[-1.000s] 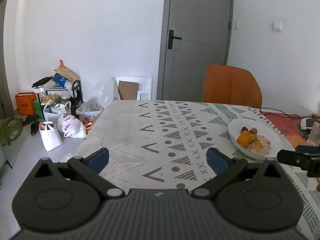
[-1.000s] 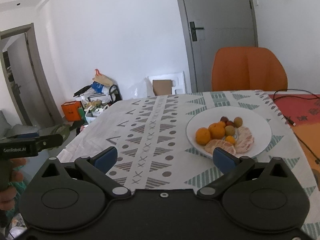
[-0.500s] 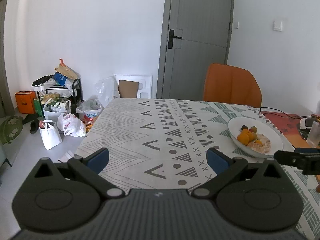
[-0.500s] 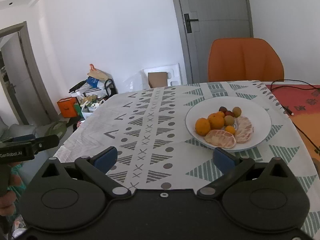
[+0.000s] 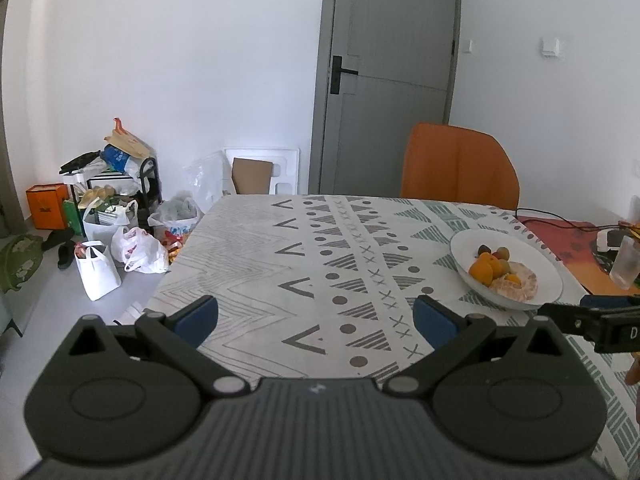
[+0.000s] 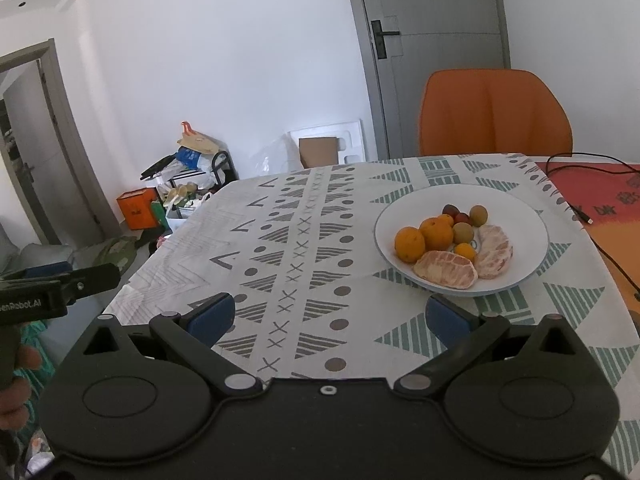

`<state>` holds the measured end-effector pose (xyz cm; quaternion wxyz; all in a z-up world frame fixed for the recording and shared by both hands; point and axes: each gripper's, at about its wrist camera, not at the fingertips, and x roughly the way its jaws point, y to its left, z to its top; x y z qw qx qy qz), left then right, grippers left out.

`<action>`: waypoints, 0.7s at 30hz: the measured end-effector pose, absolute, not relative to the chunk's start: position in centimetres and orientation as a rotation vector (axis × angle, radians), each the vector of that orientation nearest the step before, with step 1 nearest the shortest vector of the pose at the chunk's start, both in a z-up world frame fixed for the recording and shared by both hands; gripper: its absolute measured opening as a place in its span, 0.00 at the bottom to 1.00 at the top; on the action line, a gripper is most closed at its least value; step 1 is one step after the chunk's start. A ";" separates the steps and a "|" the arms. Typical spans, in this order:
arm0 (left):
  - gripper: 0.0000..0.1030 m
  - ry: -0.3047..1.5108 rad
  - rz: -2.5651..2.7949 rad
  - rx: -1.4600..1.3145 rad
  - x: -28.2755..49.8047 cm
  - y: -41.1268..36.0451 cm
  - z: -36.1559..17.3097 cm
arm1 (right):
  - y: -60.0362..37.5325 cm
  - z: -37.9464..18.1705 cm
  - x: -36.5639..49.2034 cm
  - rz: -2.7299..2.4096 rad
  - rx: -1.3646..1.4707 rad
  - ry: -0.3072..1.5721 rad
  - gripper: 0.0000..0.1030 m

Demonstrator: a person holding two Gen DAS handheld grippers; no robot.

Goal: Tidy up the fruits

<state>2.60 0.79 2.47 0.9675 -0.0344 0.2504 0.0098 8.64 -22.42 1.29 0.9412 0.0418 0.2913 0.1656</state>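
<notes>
Table (image 6: 288, 248) with patterned cloth | white plate (image 6: 520, 216) at right: oranges (image 6: 436, 234), peeled segments (image 6: 446, 270), small fruits | left gripper (image 5: 316, 318) reading "GenRobot.AI", spread, empty | right gripper (image 6: 328, 316) spread, empty, near plate

White plate (image 6: 520, 216) with pale blue rim, carrying orange citrus (image 6: 436, 234), pink-beige peeled segments (image 6: 446, 270), small olive-green and dark red fruits. Tabletop (image 6: 304, 240) covered in white cloth printed with grey chevrons, dots, crosses, and green striped triangles. Orange chair (image 6: 494, 114). Grey door (image 5: 390, 80). Black gripper bodies, blue pads (image 6: 210, 316).
</notes>
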 end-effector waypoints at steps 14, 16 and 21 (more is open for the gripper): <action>1.00 0.509 0.011 -0.063 2.4 0.9 2.5 | -22.8 1.4 8.8 0.322 0.104 0.585 1.00; 1.00 0.510 0.010 -0.061 2.5 0.9 2.5 | -22.8 1.4 8.8 0.321 0.105 0.587 1.00; 1.00 0.511 0.009 -0.060 2.4 0.8 2.5 | -22.7 1.4 8.8 0.326 0.103 0.590 1.00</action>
